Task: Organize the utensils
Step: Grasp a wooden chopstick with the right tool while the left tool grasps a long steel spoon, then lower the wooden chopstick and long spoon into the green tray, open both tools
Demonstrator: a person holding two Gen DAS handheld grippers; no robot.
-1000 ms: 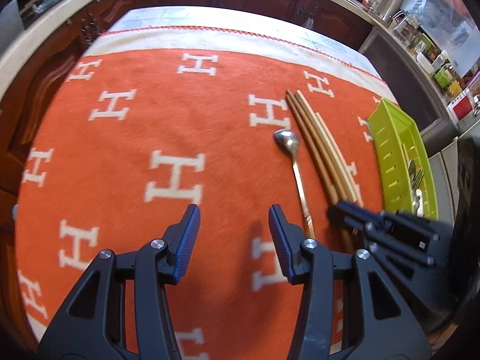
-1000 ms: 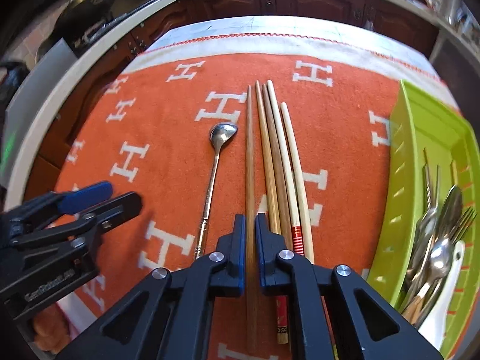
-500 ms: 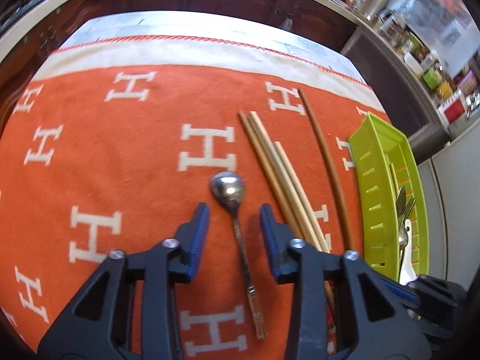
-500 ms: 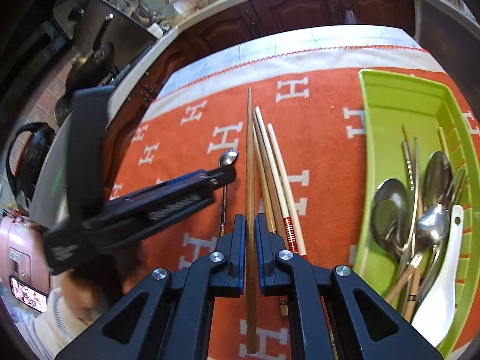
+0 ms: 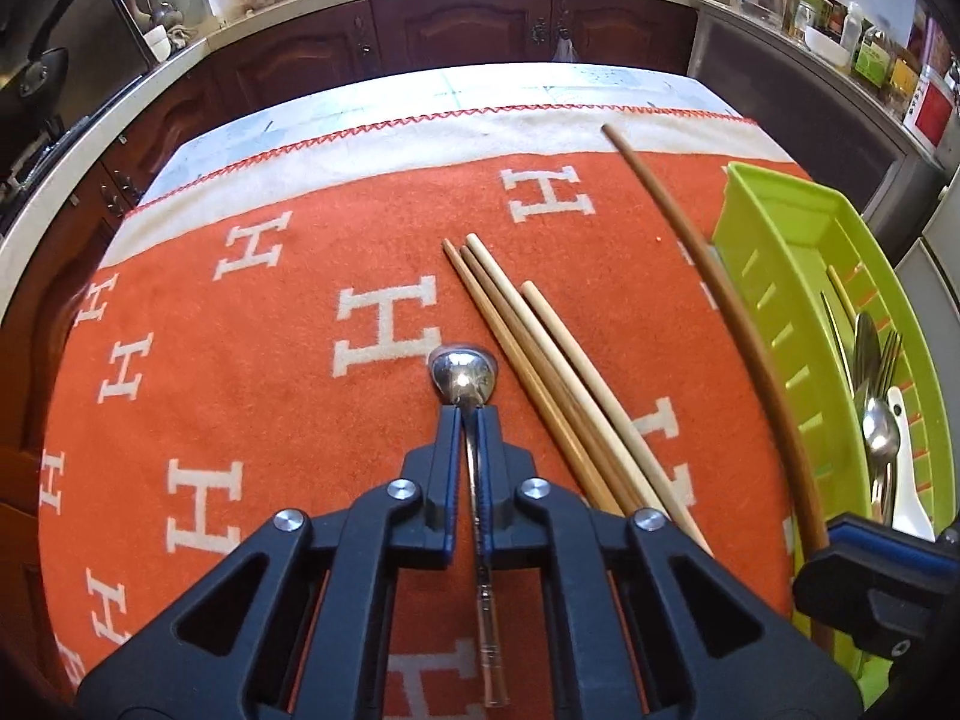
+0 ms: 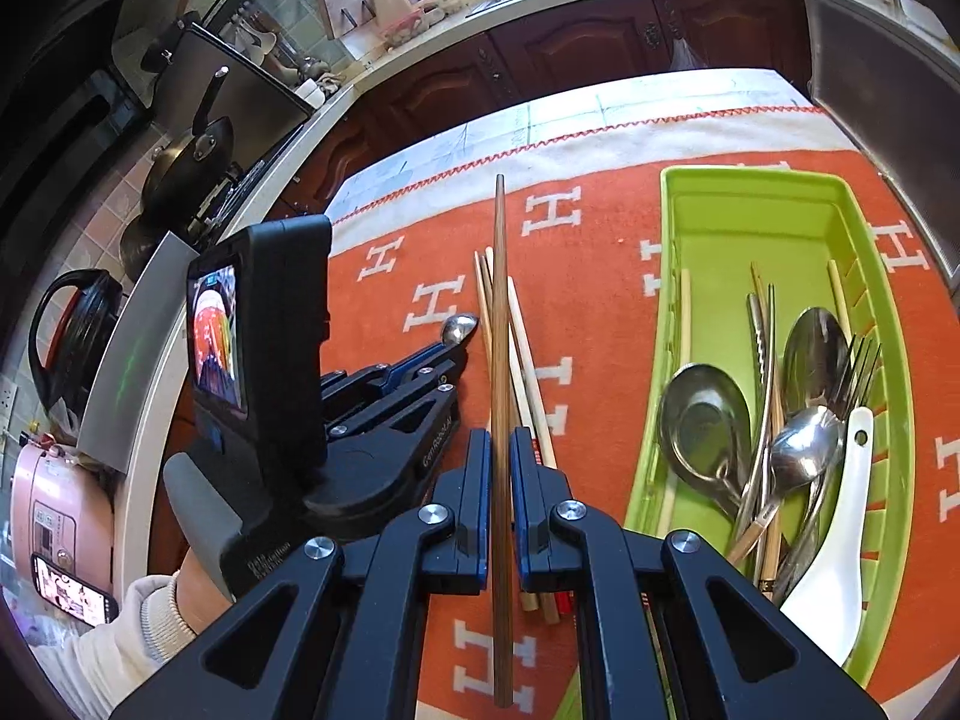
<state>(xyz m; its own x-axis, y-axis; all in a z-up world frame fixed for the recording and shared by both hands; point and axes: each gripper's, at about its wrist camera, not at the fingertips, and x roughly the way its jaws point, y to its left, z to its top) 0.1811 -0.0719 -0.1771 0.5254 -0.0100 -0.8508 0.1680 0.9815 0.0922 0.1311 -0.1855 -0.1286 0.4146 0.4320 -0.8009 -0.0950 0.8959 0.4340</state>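
A slim metal spoon point(image 5: 465, 384) with a small polished bowl is pinched at the neck by the left claw point(image 5: 472, 414), its thin handle running back between the blue pads and its bowl lying on the orange blanket point(image 5: 240, 372) that covers the table. A long dark wooden chopstick point(image 6: 500, 396) is pinched by the right claw point(image 6: 499, 438), held lengthwise above the blanket, its far tip pointing toward the blanket's white border. Just beside the spoon, on the side toward the green tray point(image 5: 780, 228), a bundle of paler chopsticks point(image 5: 540, 372) is seen lying loose on the blanket. Only in the right wrist view is the green tray's point(image 6: 750, 180) content laid open: several steel spoons point(image 6: 705, 420), a fork point(image 6: 858, 366), a white ceramic spoon point(image 6: 840, 540) and more chopsticks, heaped at the near end. Only in the left wrist view is the held chopstick point(image 5: 708, 276) seen from the side, crossing just over the tray's near wall. In the right wrist view the left claw point(image 6: 457, 347) is shown left of the tray, with the spoon bowl point(image 6: 459, 327) at its tips.
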